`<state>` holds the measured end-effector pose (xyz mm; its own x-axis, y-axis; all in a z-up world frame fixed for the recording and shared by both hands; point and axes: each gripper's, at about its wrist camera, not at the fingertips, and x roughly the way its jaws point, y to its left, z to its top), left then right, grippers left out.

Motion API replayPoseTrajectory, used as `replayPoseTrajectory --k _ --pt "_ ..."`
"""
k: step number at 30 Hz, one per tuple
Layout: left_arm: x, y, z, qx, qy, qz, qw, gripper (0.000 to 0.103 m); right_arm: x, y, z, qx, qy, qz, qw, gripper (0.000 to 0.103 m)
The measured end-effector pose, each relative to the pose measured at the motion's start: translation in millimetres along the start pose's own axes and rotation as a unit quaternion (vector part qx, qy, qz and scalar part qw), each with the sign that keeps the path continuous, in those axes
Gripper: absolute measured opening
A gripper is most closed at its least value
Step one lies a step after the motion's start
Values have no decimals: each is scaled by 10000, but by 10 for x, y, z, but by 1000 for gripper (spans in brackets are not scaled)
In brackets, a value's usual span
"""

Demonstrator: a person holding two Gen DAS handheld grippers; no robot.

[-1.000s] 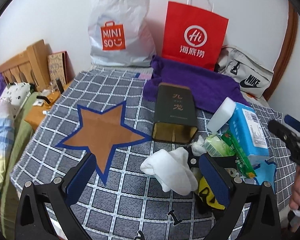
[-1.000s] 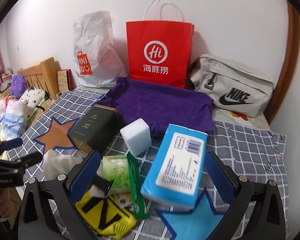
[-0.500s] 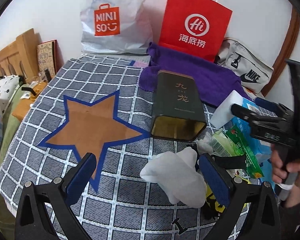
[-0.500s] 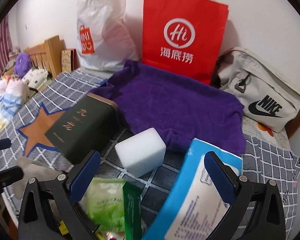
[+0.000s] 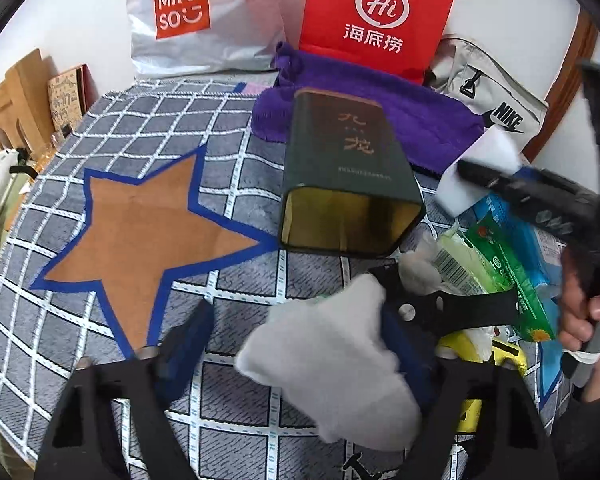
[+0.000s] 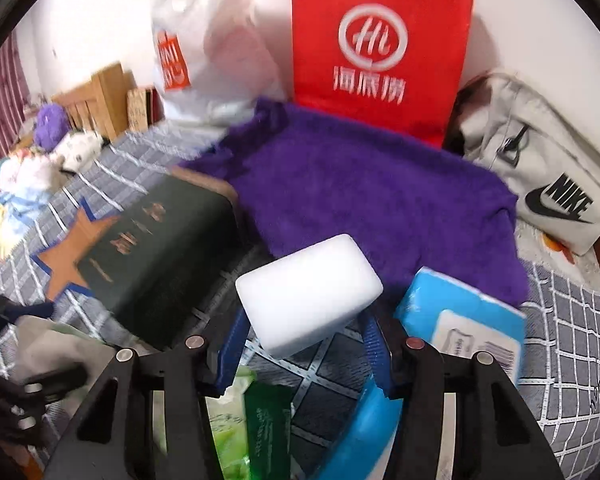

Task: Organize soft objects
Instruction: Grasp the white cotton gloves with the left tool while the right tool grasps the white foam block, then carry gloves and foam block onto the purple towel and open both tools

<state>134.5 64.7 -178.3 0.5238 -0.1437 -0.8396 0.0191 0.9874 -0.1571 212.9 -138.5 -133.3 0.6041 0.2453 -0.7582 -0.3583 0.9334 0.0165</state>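
Observation:
A white sponge block (image 6: 309, 294) sits between my right gripper's (image 6: 302, 350) blue pads, which have closed in against its sides; it also shows in the left wrist view (image 5: 476, 176). A white cloth (image 5: 332, 364) lies between my left gripper's (image 5: 296, 344) blue pads; the right pad touches it, the left pad stands apart. A purple towel (image 6: 364, 188) lies behind the sponge. A dark green tin (image 5: 348, 172) lies on its side, its mouth facing me.
A blue tissue pack (image 6: 464, 320), green wipe packets (image 5: 496, 264) and a yellow item (image 5: 472, 360) crowd the right. A red paper bag (image 5: 376, 16), white Miniso bag (image 5: 192, 16) and grey Nike bag (image 6: 540, 172) stand at the wall. The checked blanket bears a brown star (image 5: 140, 228).
My right gripper moved forward and its pads closed in on the white sponge. My left gripper advanced over the white cloth and its pads narrowed somewhat.

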Motion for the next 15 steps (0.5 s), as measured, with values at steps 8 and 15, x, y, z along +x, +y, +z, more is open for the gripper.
replayPoseTrajectory --k 8,15 --pt "-97 -3 -34 -1 -179 -116 9998 28 -873 -168 -205 274 -501 -287 9980 53" --pt "-349 3 -56 -20 -424 56 9991 22 -1531 -243 -776 358 -307 -178 9987 53"
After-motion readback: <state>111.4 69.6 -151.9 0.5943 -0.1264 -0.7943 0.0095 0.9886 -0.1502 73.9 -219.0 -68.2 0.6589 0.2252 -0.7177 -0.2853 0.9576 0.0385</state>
